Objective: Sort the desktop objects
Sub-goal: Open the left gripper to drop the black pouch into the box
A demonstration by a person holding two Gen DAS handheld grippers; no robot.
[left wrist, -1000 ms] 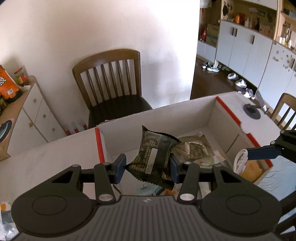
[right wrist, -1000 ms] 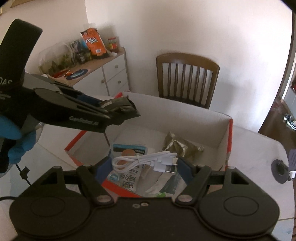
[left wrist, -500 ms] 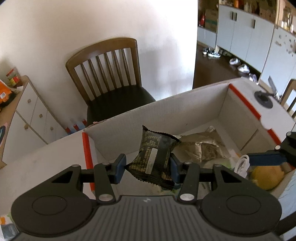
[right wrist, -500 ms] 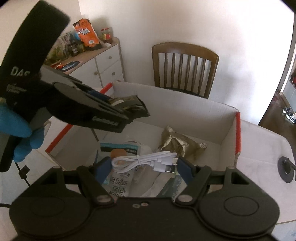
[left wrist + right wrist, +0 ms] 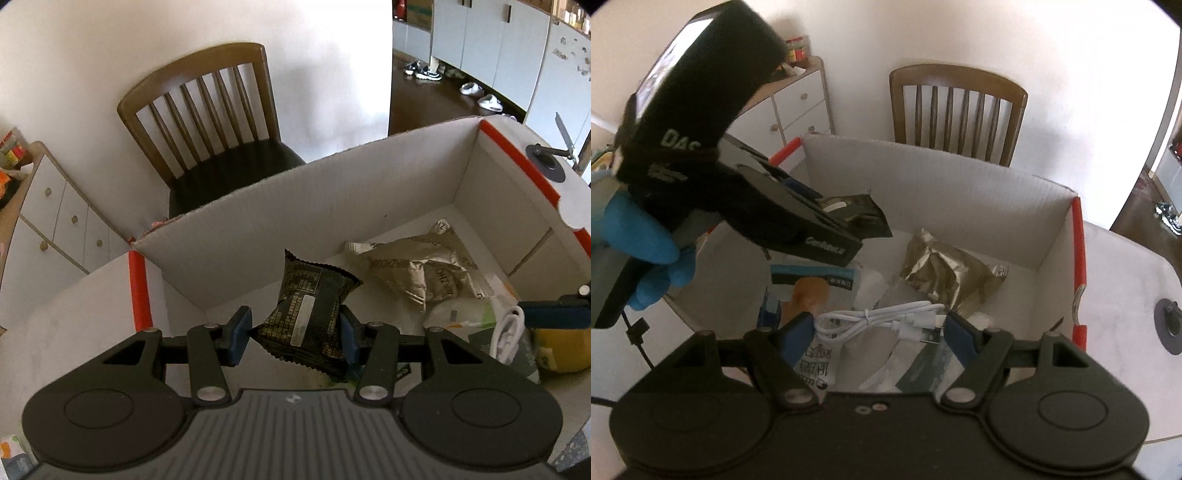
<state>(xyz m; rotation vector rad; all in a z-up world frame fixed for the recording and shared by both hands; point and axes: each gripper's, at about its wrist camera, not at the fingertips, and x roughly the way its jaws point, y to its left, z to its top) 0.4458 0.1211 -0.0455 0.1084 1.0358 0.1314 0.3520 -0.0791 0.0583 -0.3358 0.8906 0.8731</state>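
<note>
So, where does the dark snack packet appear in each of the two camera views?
Left wrist view: the dark snack packet is at lower centre, clamped between the left gripper fingers, above the cardboard box.
Right wrist view: the packet is left of centre, sticking out of the left gripper, held by a blue-gloved hand.
Shared landmark: the gold foil packet lying in the box.

Right gripper (image 5: pixel 877 326) clamps a bundled white cable (image 5: pixel 877 320) between its 2 blue pads, poised over the white box (image 5: pixel 960 192). On the left, a blue-gloved hand (image 5: pixel 639 254) holds the left gripper (image 5: pixel 857 221), gripping a dark packet (image 5: pixel 866 210) above the box. A gold foil pouch (image 5: pixel 945 273) lies inside.
</note>
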